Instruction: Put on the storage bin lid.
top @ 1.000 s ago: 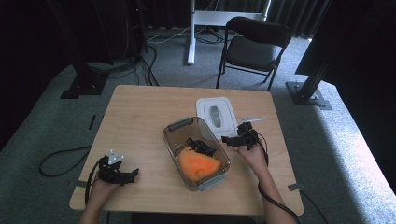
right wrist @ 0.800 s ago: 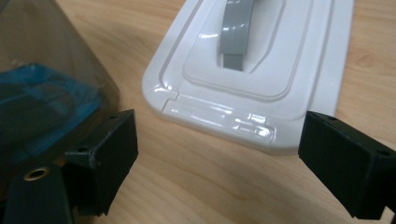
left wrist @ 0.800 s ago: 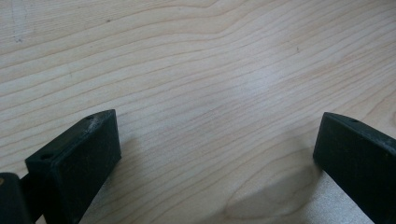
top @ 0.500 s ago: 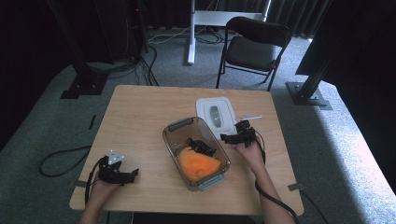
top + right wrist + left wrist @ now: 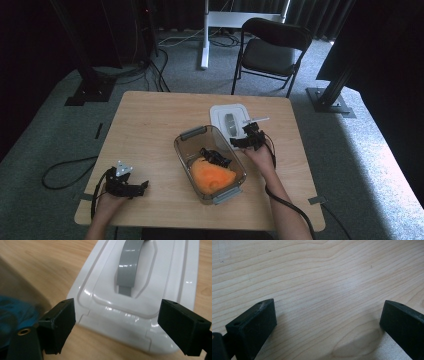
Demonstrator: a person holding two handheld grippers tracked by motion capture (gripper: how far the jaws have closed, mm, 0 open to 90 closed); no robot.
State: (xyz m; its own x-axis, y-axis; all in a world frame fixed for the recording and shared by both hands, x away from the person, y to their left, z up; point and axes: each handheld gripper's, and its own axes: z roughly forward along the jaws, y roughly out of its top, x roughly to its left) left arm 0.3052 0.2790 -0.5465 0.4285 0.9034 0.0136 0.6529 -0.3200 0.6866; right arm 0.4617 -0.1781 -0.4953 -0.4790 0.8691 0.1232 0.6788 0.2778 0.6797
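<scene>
Lid: white, with a grey handle along its middle; it lay flat on the surface, toward the far right part, just beyond the box's far right corner. In the right gripper view it sat straight ahead of the right tongs, its near edge between the two jaws but not touched by them.
Right tongs: open, jaws wide apart and holding nothing; in the high view they hovered at the lid's near edge, beside the box's far right rim, held in the person's right hand.
Box: clear, rectangular, with grey clips at both short ends; it stood uncovered at the middle of the surface, set at a slant.
Box contents: an orange lump filled the near half; a dark tangle lay in the far half, touching the orange lump. What the tangle was could not be told.
Left tongs: open, jaws spread wide over bare wood with nothing between them; they rested low at the near left corner of the surface, well apart from the box.
Surface: pale wood, square.
Chair: dark, folding, on the floor beyond the far edge of the surface.
</scene>
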